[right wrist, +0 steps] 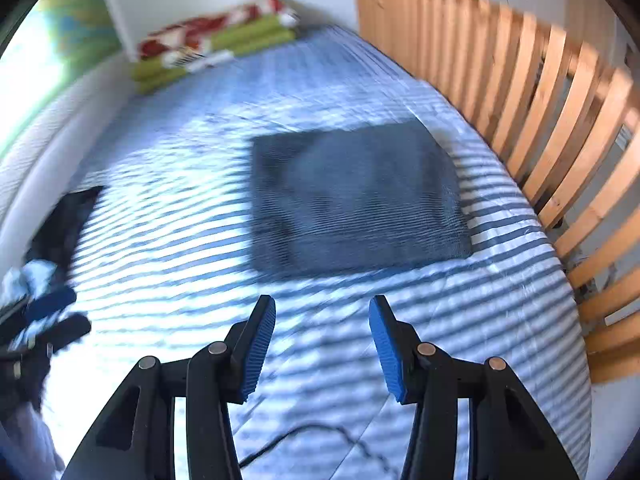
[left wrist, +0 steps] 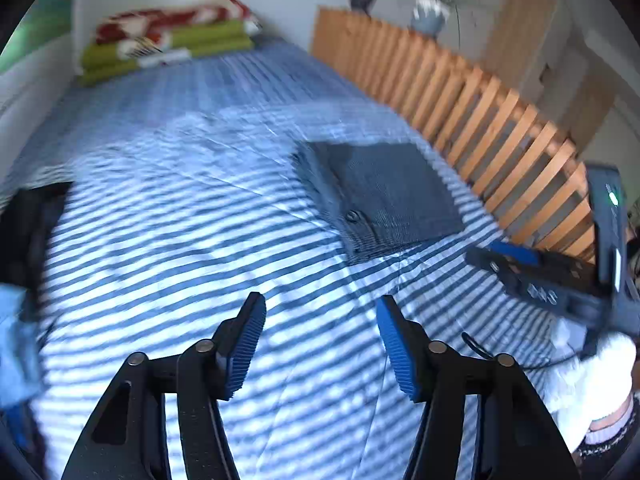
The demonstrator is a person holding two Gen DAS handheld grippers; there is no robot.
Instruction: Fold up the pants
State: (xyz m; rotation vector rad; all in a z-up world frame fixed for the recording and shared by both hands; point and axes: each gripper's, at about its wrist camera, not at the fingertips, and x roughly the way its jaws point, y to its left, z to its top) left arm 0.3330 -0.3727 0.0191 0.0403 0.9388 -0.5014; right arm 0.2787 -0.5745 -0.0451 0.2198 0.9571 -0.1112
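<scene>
Dark grey pants [left wrist: 384, 196] lie folded into a flat rectangle on the striped bedspread [left wrist: 180, 240], a button showing at the near corner. In the right wrist view the same folded pants [right wrist: 356, 196] sit just ahead. My left gripper [left wrist: 320, 312] is open above bare bedspread, short of the pants and to their left, with nothing between its blue pads. My right gripper [right wrist: 322, 312] is also open and holds nothing, hovering near the pants' front edge. The right gripper [left wrist: 496, 258] shows at the right edge of the left wrist view.
A wooden slatted rail [right wrist: 540, 100] runs along the bed's right side. Folded green and red blankets [left wrist: 172, 40] lie at the far end. Dark and light blue clothing [right wrist: 60, 240] is heaped at the left edge. A black cable [right wrist: 300, 436] trails on the bedspread.
</scene>
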